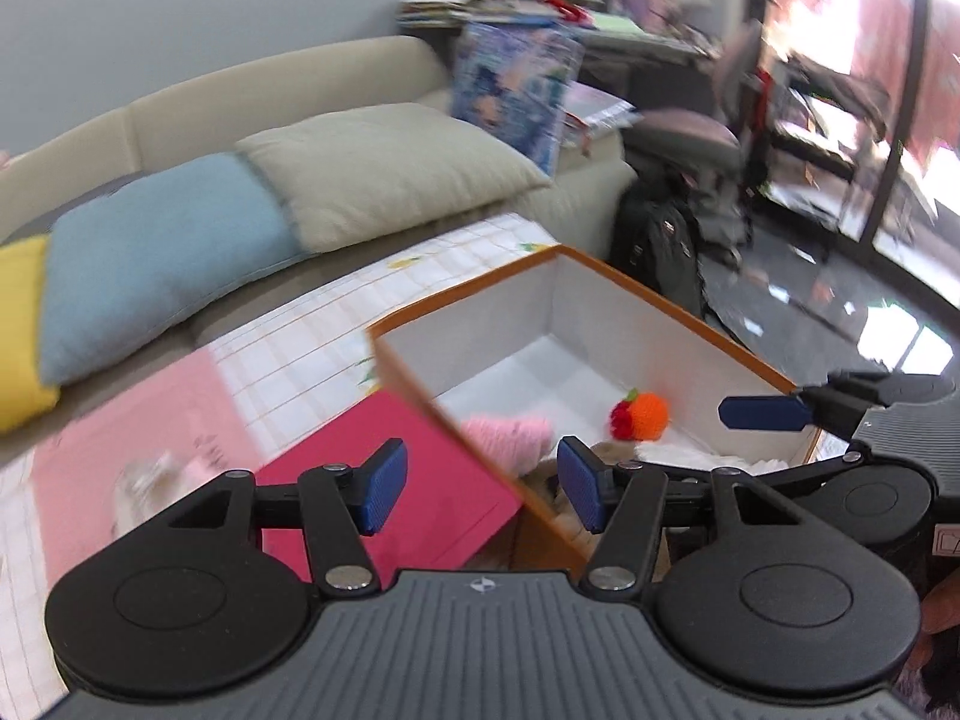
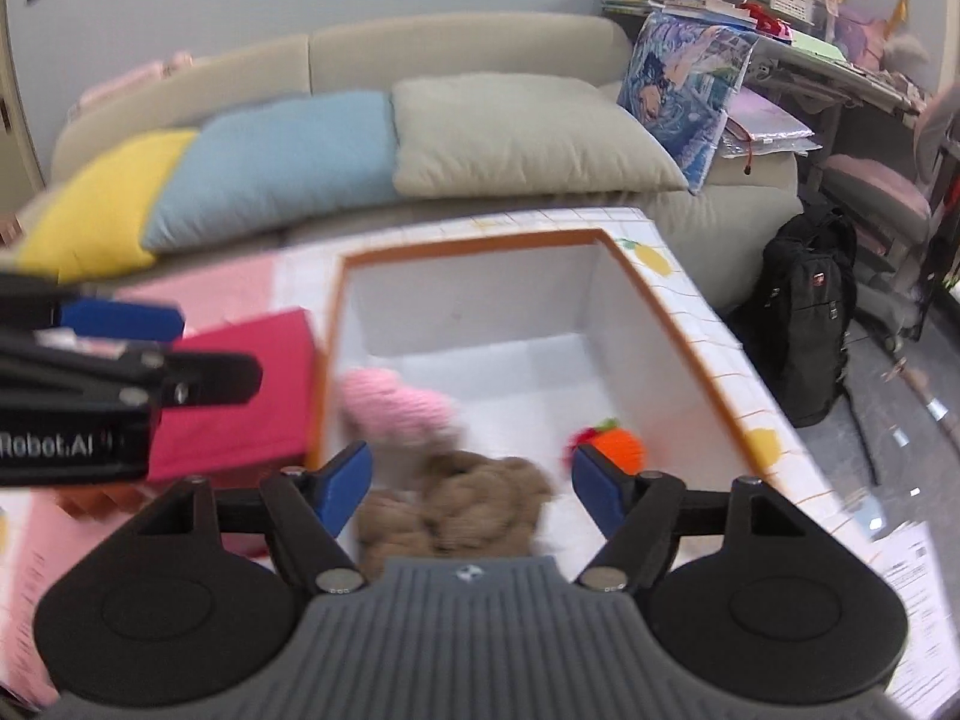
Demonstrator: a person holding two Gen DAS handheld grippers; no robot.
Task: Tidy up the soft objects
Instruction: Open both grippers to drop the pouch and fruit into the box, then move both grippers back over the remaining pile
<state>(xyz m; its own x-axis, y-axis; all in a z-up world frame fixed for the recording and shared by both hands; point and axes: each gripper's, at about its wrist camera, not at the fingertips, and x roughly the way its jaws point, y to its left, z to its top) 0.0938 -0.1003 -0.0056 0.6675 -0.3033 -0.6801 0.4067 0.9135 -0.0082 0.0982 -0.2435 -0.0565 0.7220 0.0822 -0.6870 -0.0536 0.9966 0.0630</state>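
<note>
An orange-rimmed box with white inner walls (image 2: 474,324) stands on the table; it also shows in the left wrist view (image 1: 618,324). Inside lie a pink soft toy (image 2: 396,408), a brown plush (image 2: 462,504) and an orange knitted fruit (image 2: 624,447). In the left wrist view the pink toy (image 1: 510,429) and the orange fruit (image 1: 645,414) show too. My right gripper (image 2: 471,489) is open and empty, just above the brown plush. My left gripper (image 1: 480,489) is open and empty over the box's near left wall.
A red box (image 2: 240,396) stands left of the orange box, on a pink and white checked cloth (image 1: 288,336). A sofa behind holds yellow (image 2: 102,210), blue (image 2: 276,156) and beige (image 2: 516,132) cushions. A black backpack (image 2: 810,318) sits on the floor at right.
</note>
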